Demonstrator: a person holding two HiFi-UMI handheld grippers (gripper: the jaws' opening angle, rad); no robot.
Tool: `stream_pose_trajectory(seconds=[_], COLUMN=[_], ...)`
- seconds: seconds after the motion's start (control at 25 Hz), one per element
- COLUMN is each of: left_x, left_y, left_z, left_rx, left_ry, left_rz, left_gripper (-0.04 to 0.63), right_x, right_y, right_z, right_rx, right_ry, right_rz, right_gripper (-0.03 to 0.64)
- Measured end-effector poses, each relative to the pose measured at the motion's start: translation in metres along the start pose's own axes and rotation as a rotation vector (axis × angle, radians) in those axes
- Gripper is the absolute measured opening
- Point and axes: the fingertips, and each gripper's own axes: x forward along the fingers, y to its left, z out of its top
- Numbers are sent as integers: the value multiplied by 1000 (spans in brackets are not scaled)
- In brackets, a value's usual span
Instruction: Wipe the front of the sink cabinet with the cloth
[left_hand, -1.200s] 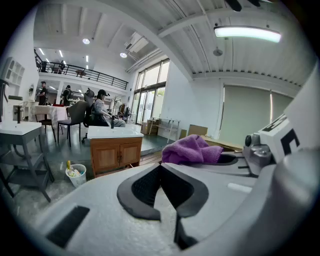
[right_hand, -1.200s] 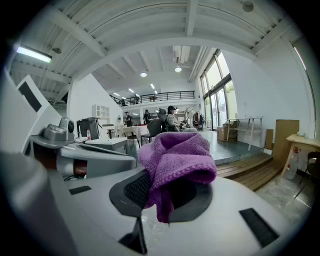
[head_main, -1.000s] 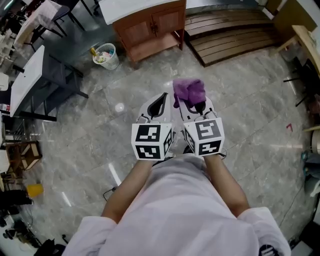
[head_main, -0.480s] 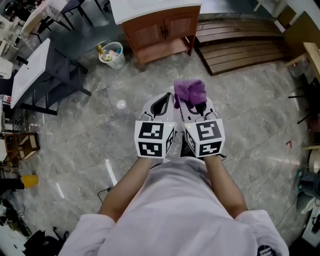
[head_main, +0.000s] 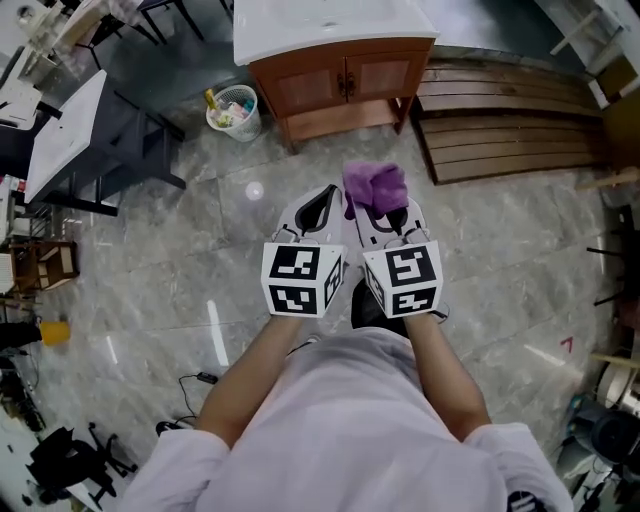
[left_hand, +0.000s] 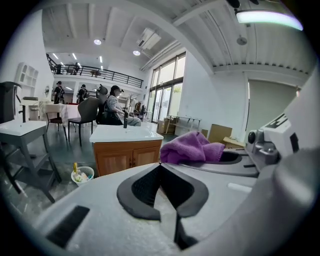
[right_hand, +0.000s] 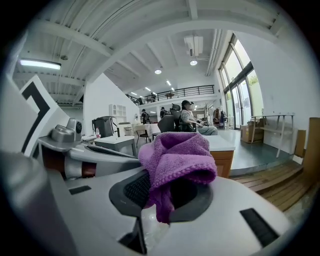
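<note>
The wooden sink cabinet (head_main: 343, 80) with a white top stands ahead at the top of the head view, some way off across the floor; its two doors (left_hand: 123, 159) face me. My right gripper (head_main: 382, 207) is shut on a bunched purple cloth (head_main: 375, 186), which covers its tips (right_hand: 176, 165). Beside it on the left, my left gripper (head_main: 322, 202) is shut with nothing between its jaws (left_hand: 160, 170). Both are held side by side at waist height.
A small bin (head_main: 234, 110) with rubbish stands left of the cabinet. A dark table with a white top (head_main: 70, 130) is at the left. Wooden slat pallets (head_main: 510, 120) lie right of the cabinet. People sit at tables far behind (left_hand: 115, 107).
The cabinet has come nearer and lower in the head view as I walk toward it. Both grippers keep the same pose, the cloth still held.
</note>
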Motion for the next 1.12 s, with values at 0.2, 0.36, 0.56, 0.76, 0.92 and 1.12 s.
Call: stream_pose_trajectory(seconds=[0.2, 0.36, 0.56, 0.76, 0.92, 1.12], left_x=[62, 94, 113, 115, 114, 111], left_y=[7, 16, 35, 72, 108, 168], left_z=[23, 39, 52, 53, 53, 49], left_rx=[-27, -46, -62, -97, -110, -150], left_ry=[23, 27, 10, -6, -21, -34], left_rz=[75, 123, 193, 268, 317, 362], left_gripper=[5, 5, 5, 5, 5, 5], right_x=[44, 73, 103, 138, 171, 221], right_y=[-54, -81, -91, -68, -40, -6], right_z=[15, 26, 35, 37, 39, 46], right_rx=[-4, -40, -83, -129, -165, -198], right_ry=[18, 32, 27, 39, 44, 41], right_rz=[82, 131, 197, 293, 359, 410], right_gripper=[67, 67, 67, 67, 67, 67])
